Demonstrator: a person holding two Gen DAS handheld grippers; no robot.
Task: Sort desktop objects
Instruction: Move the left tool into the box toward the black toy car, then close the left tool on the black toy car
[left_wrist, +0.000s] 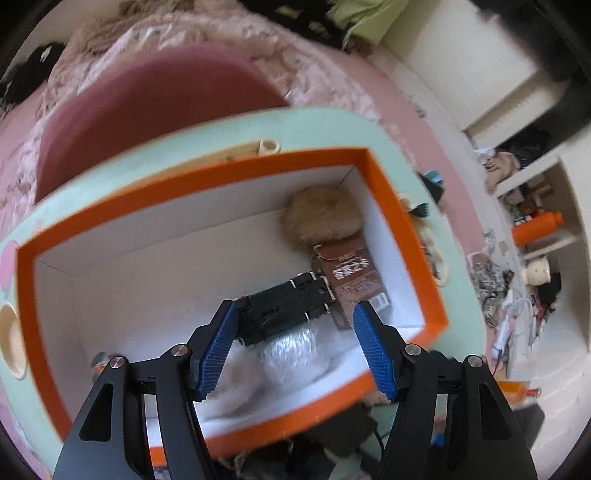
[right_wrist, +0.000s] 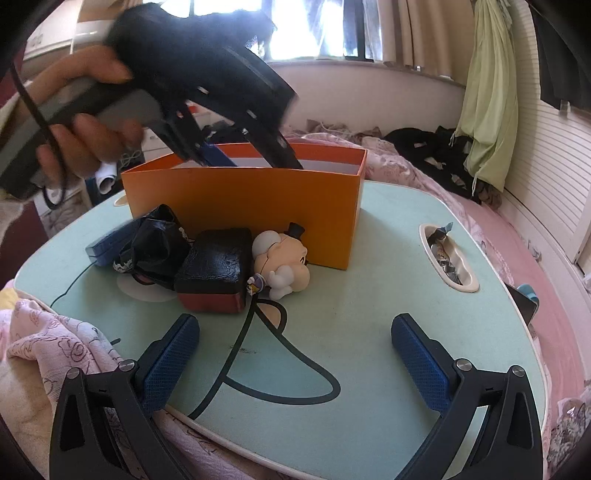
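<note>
Mint table (right_wrist: 369, 295) – orange box (right_wrist: 258, 206) – left gripper (left_wrist: 295, 332) empty above

Blurred by motion across most of the left wrist view: orange box (left_wrist: 402, 221) rim smeared, print on the brown carton (left_wrist: 351, 280) unreadable. Black block (left_wrist: 284, 310) partly behind the left tongs (left_wrist: 295, 332) at 6 o'clock; no telling whether the pads touch it. White crinkled wrap (left_wrist: 295, 354) below it soft, kind unclear. Furry tan thing (left_wrist: 321, 214) in the far corner unidentifiable. Shelf clutter at 3 o'clock too small to name.

From the right wrist view, box contents hidden behind the orange wall (right_wrist: 243, 206). Hand (right_wrist: 81, 122) smeared at 10 o'clock, cut by the edge. Tips of the left tongs sunk behind the rim. Counter (right_wrist: 369, 295) tray contents at 3 o'clock too small. Blue case (right_wrist: 107, 243) half covered by black wrapping (right_wrist: 155, 240).
</note>
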